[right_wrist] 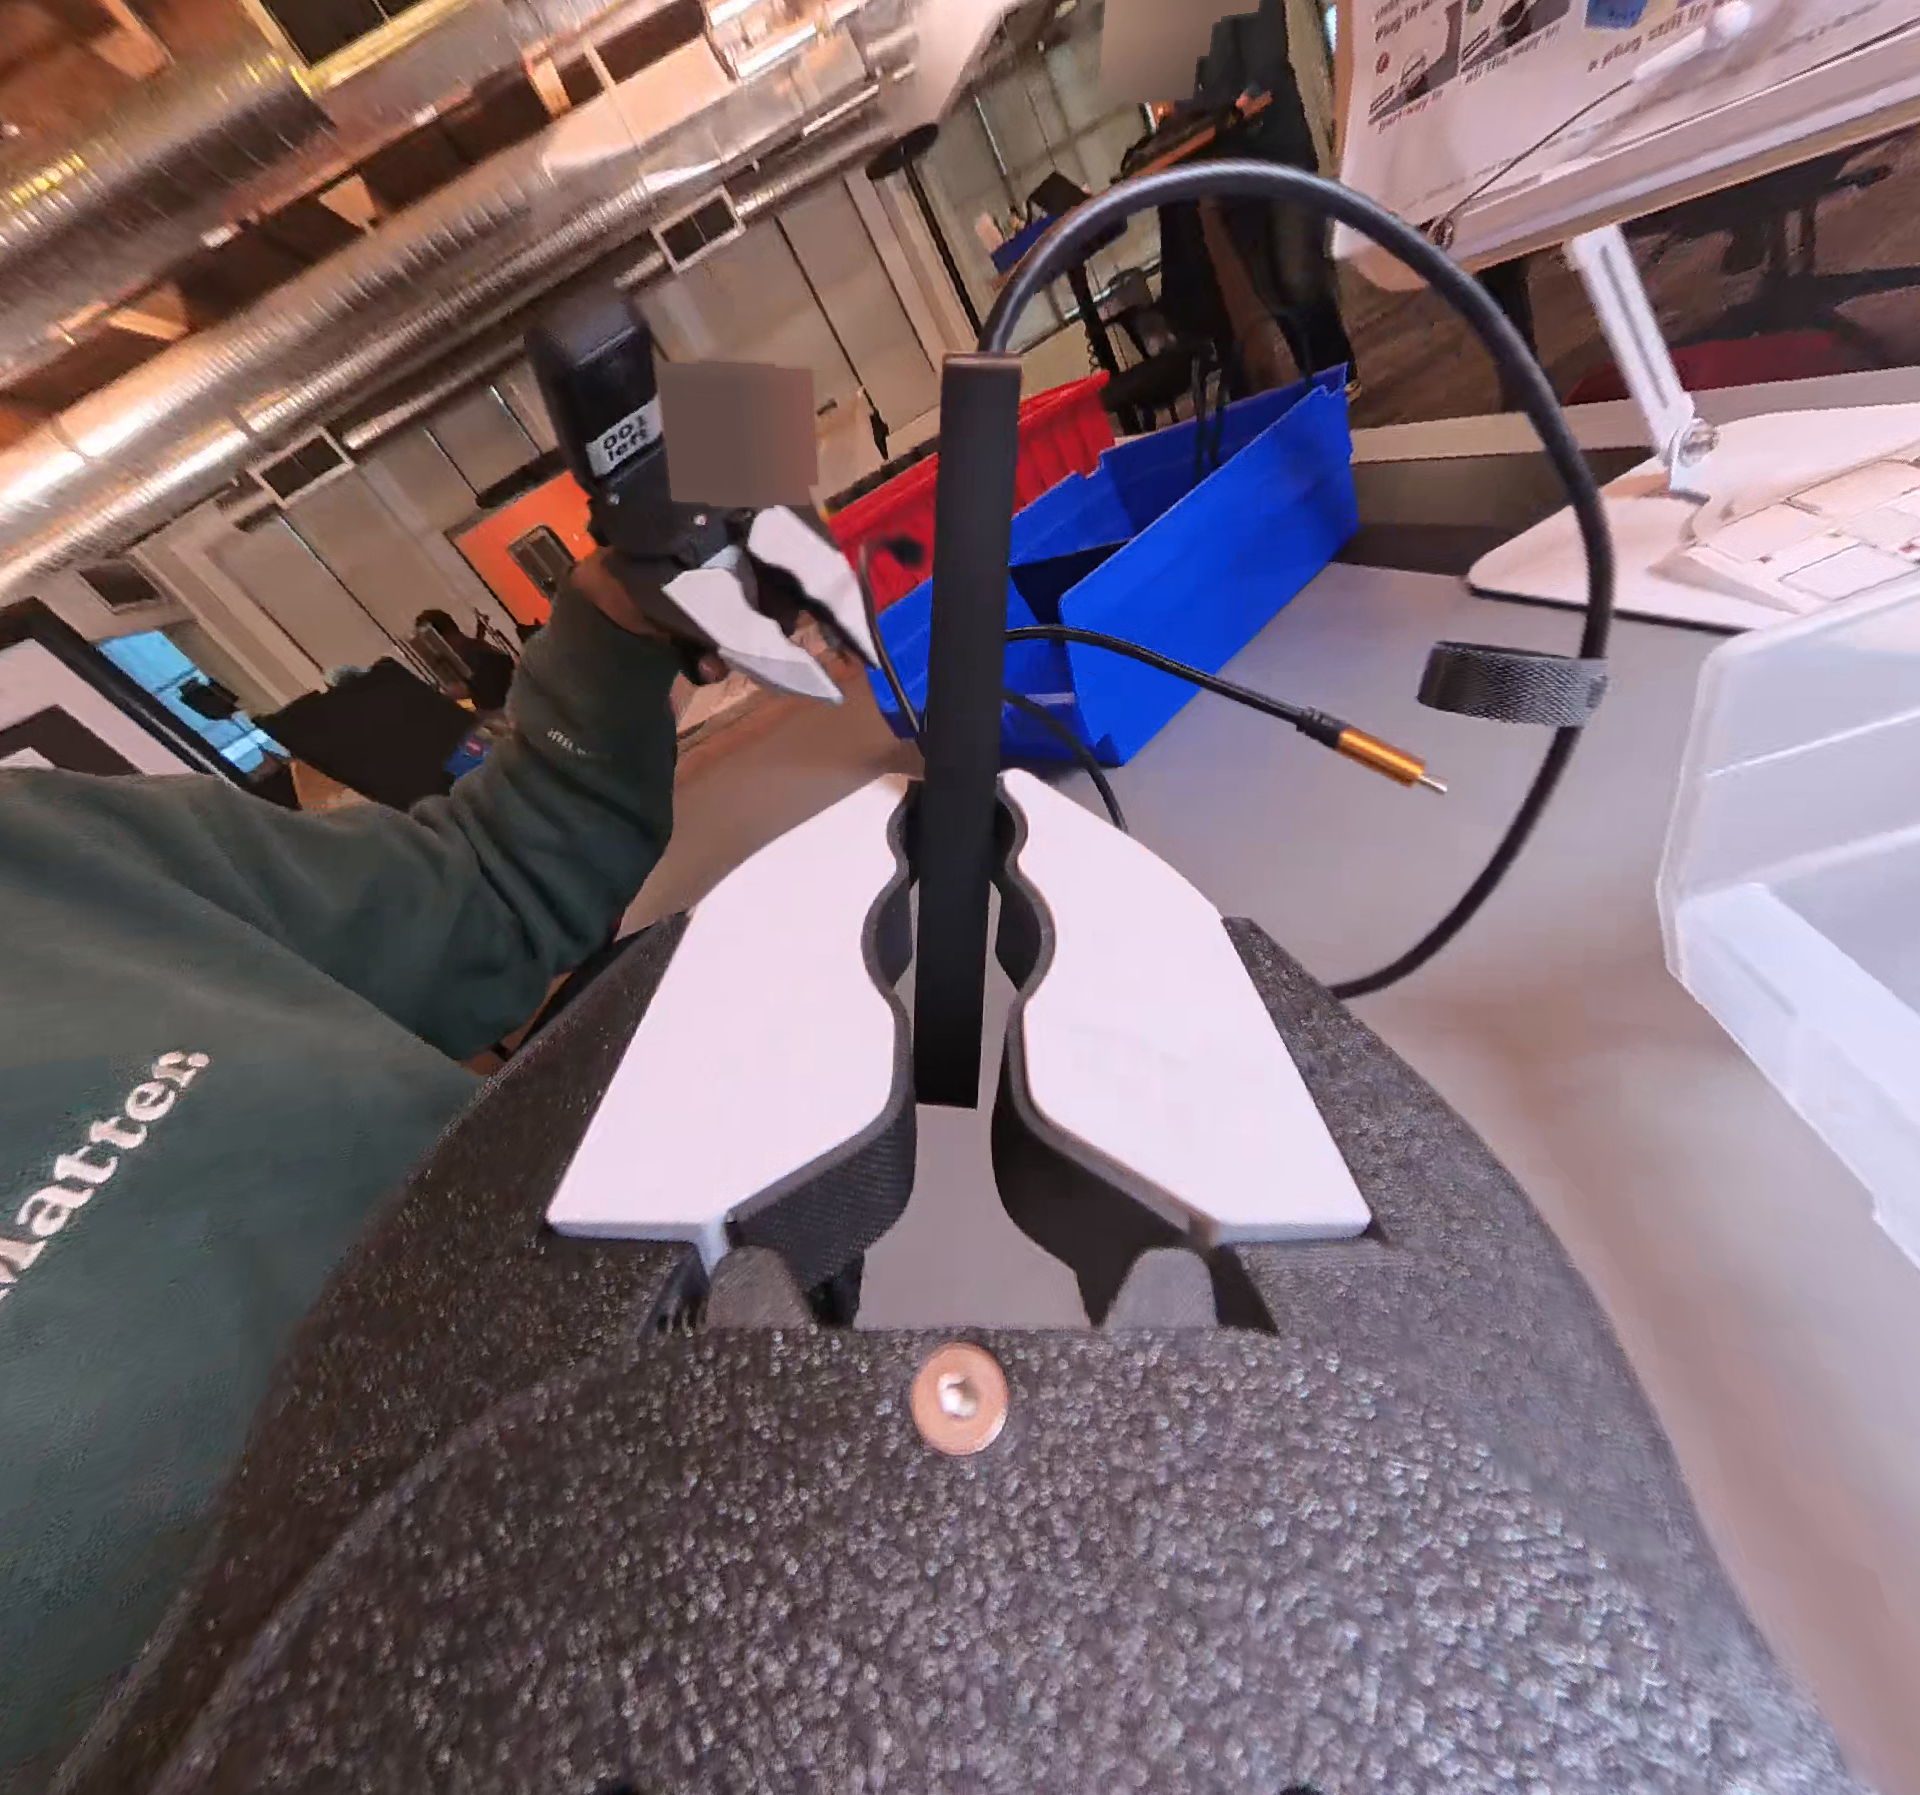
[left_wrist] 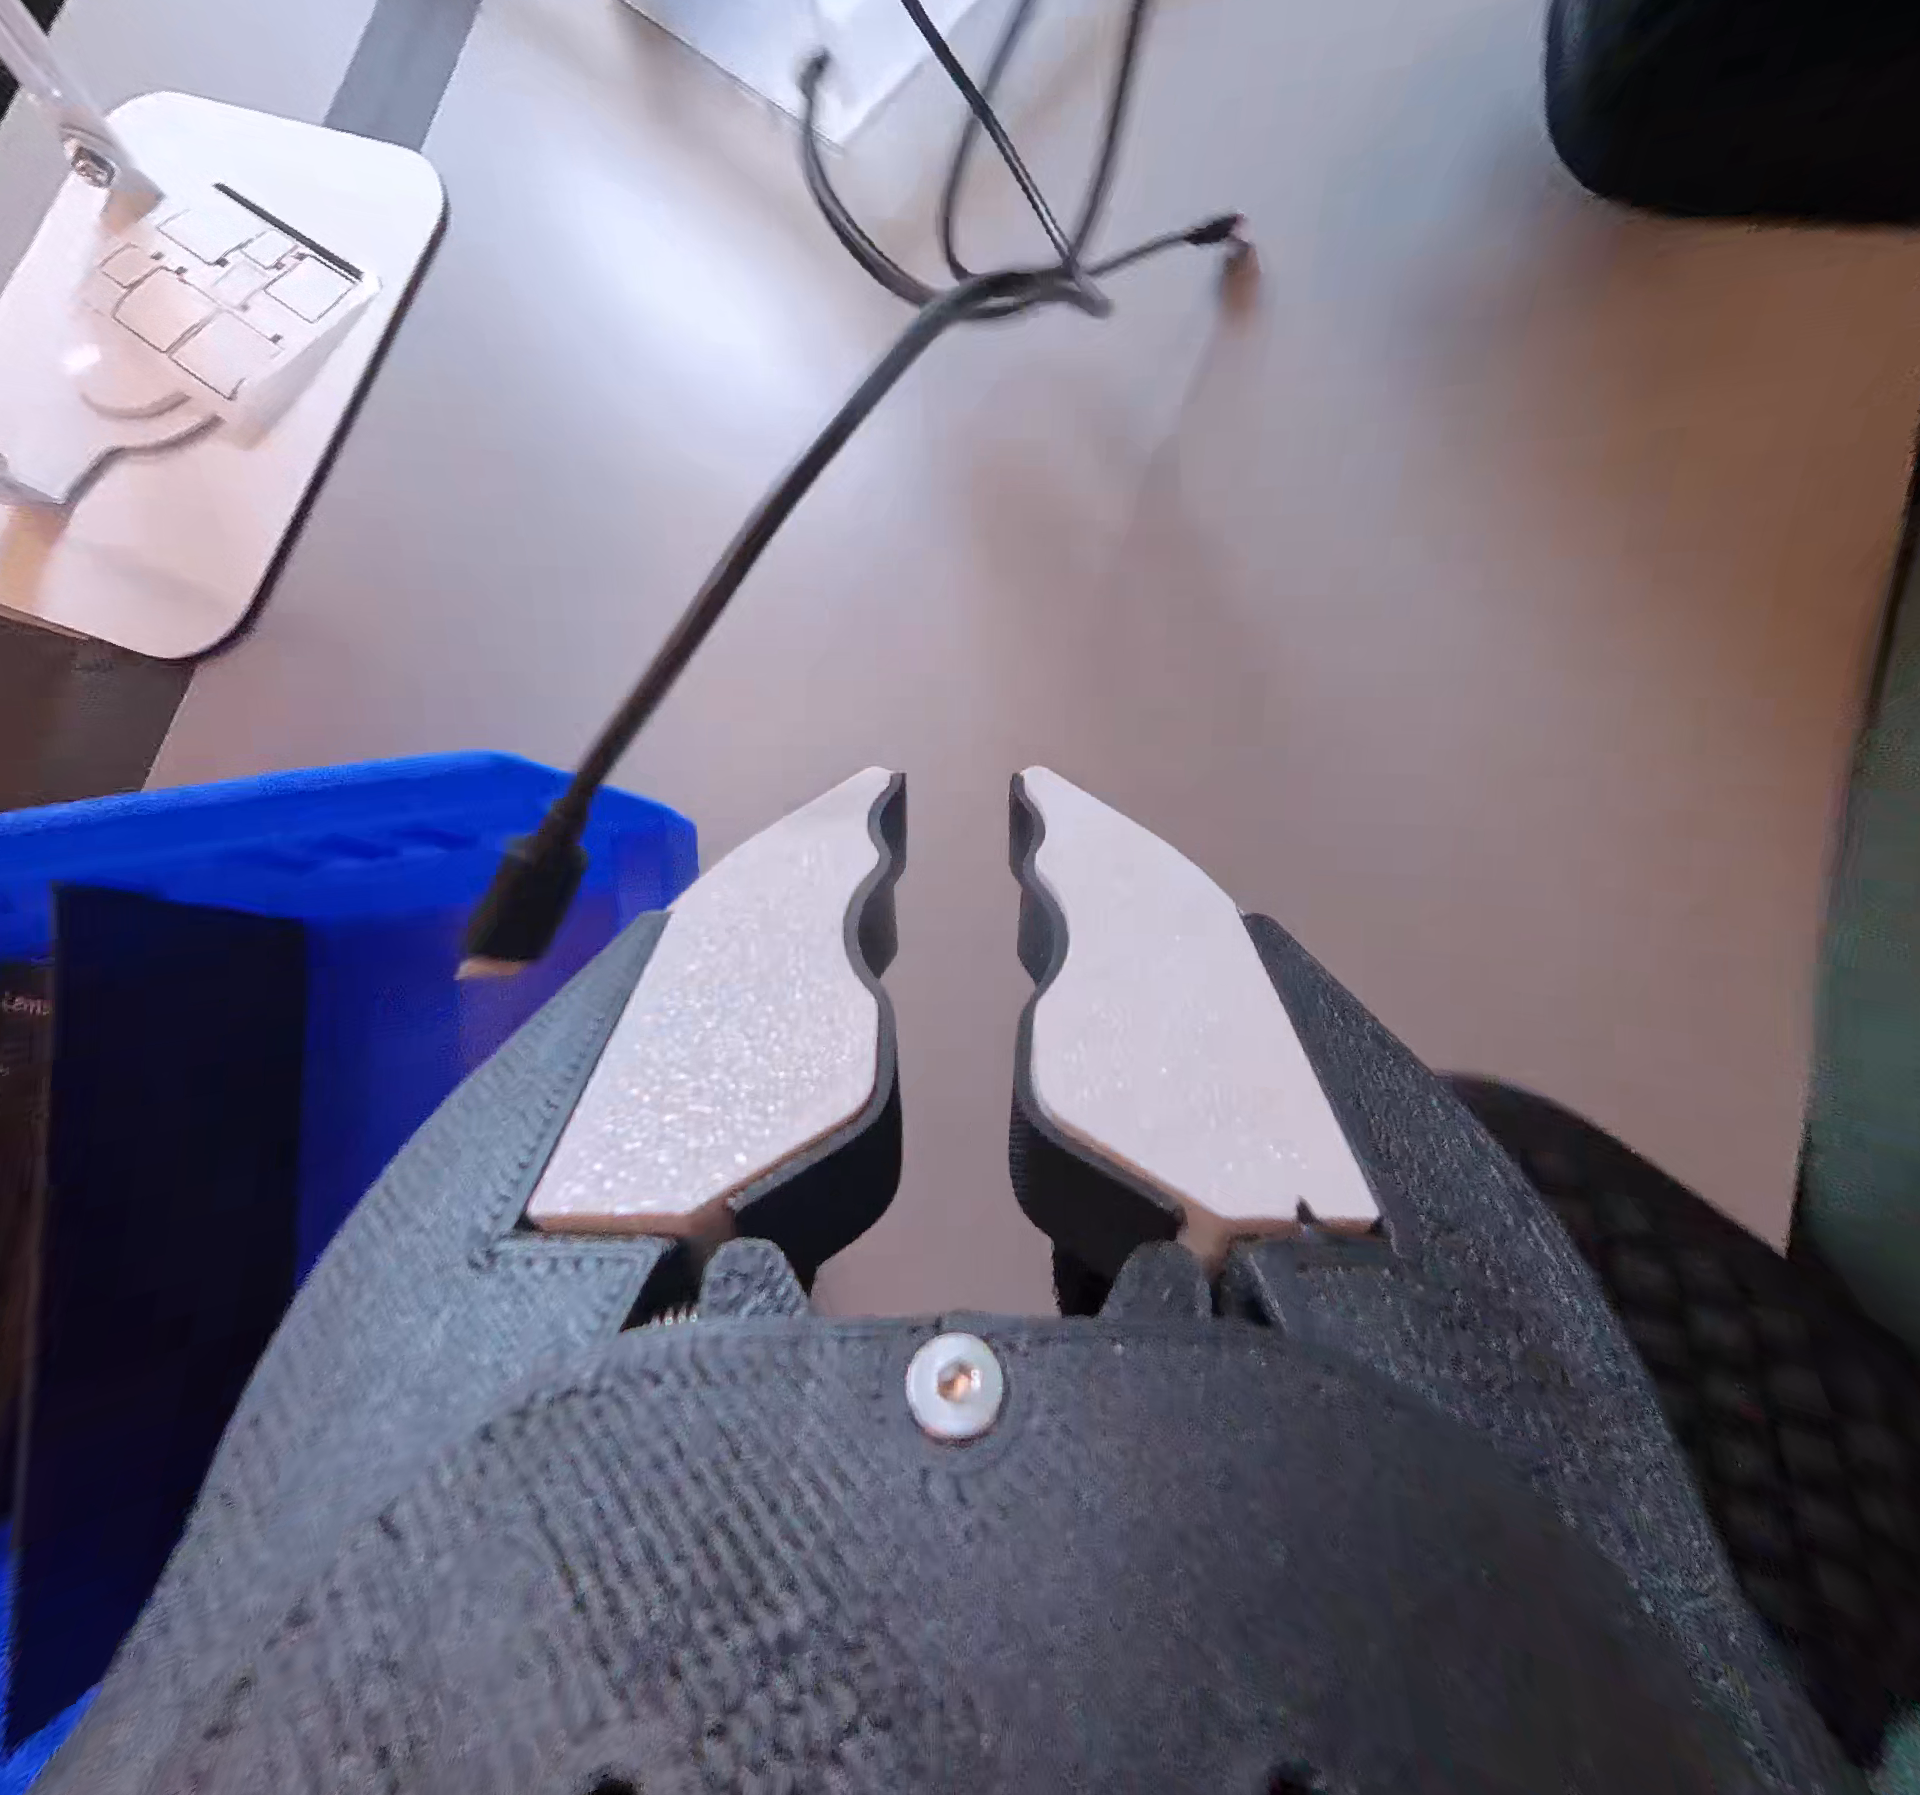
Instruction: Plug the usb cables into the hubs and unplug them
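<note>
**Right clamped on hub, left empty**

Right gripper [right_wrist: 958,800]: jaws clenched on a slim black hub [right_wrist: 961,706], held edge-on and upright between the pads, top end sticking well above the fingertips. A black cable [right_wrist: 1496,457] leaves the hub's top, arcs up and right, then loops down toward the counter [right_wrist: 1455,1174]; a black velcro strap [right_wrist: 1512,683] is wrapped on it.

A second thin cable with a gold-barrel plug [right_wrist: 1377,766] hangs free above the counter, right of the hub, not inserted in anything.

Left gripper [left_wrist: 956,789]: jaws released, small gap, nothing between them. It's raised off the counter [left_wrist: 1351,602]. A black USB plug [left_wrist: 525,898] dangles just left of its fingertips, over the blue bin [left_wrist: 343,831]; cannot tell what is holding that plug. Its cable [left_wrist: 769,519] runs back to a tangle of black leads [left_wrist: 1018,280] on the counter.

White stand base [left_wrist: 208,374] sits far left. Clear plastic box [right_wrist: 1808,914] on the right in the right wrist view.
</note>
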Available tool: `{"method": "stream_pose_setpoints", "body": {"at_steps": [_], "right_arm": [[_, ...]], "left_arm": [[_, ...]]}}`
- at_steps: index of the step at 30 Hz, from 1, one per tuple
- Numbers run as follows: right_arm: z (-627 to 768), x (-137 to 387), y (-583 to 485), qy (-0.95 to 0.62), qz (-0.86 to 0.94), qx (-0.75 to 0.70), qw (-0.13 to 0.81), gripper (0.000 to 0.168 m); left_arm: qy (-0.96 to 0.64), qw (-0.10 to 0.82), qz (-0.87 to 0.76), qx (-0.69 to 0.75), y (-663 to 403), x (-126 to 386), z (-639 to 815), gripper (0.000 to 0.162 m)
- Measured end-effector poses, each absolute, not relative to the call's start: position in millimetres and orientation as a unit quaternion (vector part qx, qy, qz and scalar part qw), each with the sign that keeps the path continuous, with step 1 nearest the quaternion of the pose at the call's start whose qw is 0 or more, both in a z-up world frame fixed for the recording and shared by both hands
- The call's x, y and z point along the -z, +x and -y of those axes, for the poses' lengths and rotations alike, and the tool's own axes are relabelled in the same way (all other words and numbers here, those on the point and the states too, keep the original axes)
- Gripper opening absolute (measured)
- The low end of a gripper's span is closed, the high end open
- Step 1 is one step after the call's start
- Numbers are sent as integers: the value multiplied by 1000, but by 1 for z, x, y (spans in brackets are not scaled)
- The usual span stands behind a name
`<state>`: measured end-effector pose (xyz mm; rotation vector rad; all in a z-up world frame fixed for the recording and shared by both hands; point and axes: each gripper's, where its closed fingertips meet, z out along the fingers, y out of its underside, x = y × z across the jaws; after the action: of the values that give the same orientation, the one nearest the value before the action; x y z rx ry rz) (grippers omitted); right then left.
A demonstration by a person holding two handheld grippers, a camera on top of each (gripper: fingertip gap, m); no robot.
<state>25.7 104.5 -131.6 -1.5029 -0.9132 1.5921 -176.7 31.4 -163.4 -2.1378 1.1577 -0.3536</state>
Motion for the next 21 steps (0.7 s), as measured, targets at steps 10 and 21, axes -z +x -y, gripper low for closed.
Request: {"method": "stream_pose_setpoints", "body": {"at_steps": [10,21], "right_arm": [[-77,141,5,-565,427,-606,362,12],[-27,177,-21,-543,520,-584,306,12]], "left_arm": [[-689,515,-428,277,-112,83,-20,20],[-714,369,-473,360,-22,174,-28,9]]}}
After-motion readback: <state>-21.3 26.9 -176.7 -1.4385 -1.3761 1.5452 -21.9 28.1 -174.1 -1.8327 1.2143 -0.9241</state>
